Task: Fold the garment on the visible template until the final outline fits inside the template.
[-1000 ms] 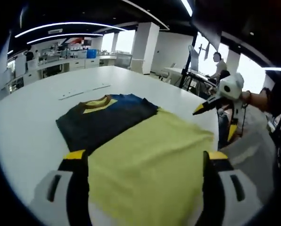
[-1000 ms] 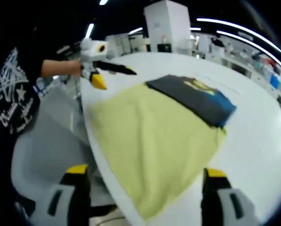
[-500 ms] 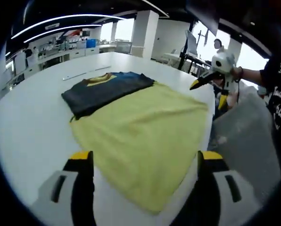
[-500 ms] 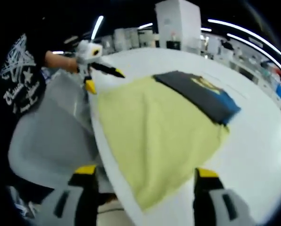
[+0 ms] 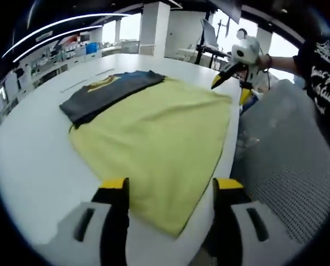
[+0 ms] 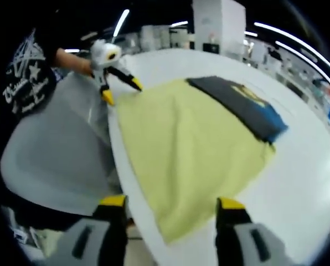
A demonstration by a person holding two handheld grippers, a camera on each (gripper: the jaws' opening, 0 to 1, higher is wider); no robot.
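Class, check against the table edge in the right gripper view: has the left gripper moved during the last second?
Yes. The left gripper has moved in toward the yellow garment, its tips now at the cloth's corner beside the table edge.

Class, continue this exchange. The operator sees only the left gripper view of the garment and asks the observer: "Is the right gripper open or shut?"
Observer: Open. In the right gripper view, the right gripper has the garment's near corner lying between its jaws.
Operator: How does my left gripper look from there?
Observer: The left gripper is open too, at the garment's far corner by the table edge.
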